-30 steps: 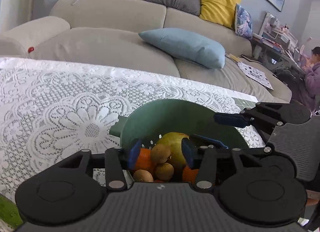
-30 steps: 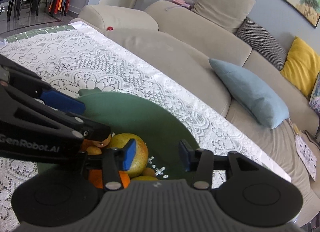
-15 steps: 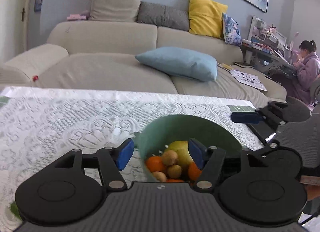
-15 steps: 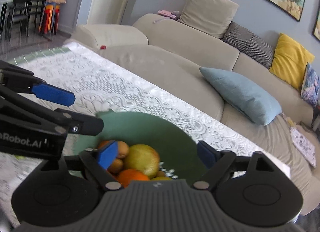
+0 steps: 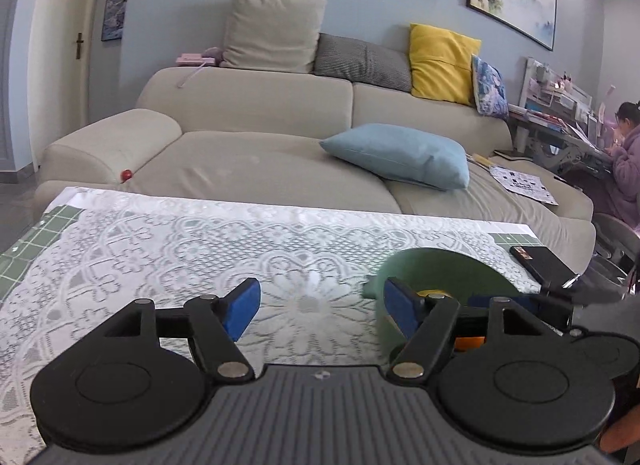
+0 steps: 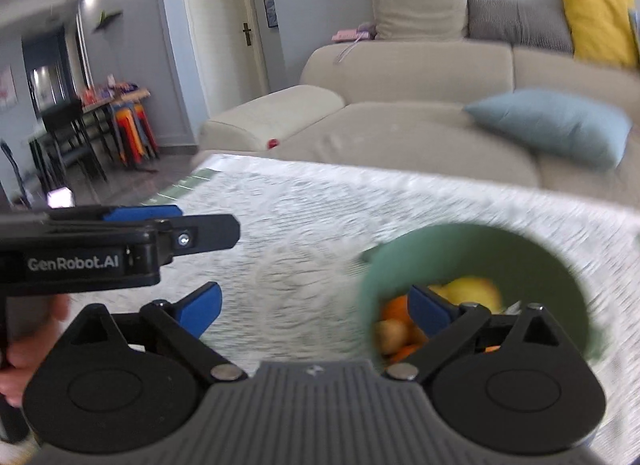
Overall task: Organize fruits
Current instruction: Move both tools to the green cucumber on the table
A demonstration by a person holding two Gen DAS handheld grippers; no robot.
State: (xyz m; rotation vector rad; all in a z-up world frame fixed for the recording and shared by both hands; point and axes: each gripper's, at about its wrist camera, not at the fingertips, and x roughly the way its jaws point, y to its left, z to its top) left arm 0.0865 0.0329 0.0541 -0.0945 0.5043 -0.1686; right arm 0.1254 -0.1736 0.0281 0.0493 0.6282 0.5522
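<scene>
Living room with a beige sofa [image 5: 256,153] behind; white lace cloth [image 5: 168,265] covers the desk; from my left wrist view, left claw [image 5: 320,307] stands wide over bare lace, its jaws just been opening, nothing between them; green bowl [image 5: 448,265] sits right of it, beside the right pad; right claw [image 6: 316,305] also wide, jaws just been opening, nothing gripped; blurred fruits [image 6: 472,291] lie inside the bowl, yellow and orange.

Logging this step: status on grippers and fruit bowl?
Left gripper and right gripper open, jaws just widened, nothing between. Round green bowl holds the fruit on the white lace tablecloth. No obstruction.
</scene>
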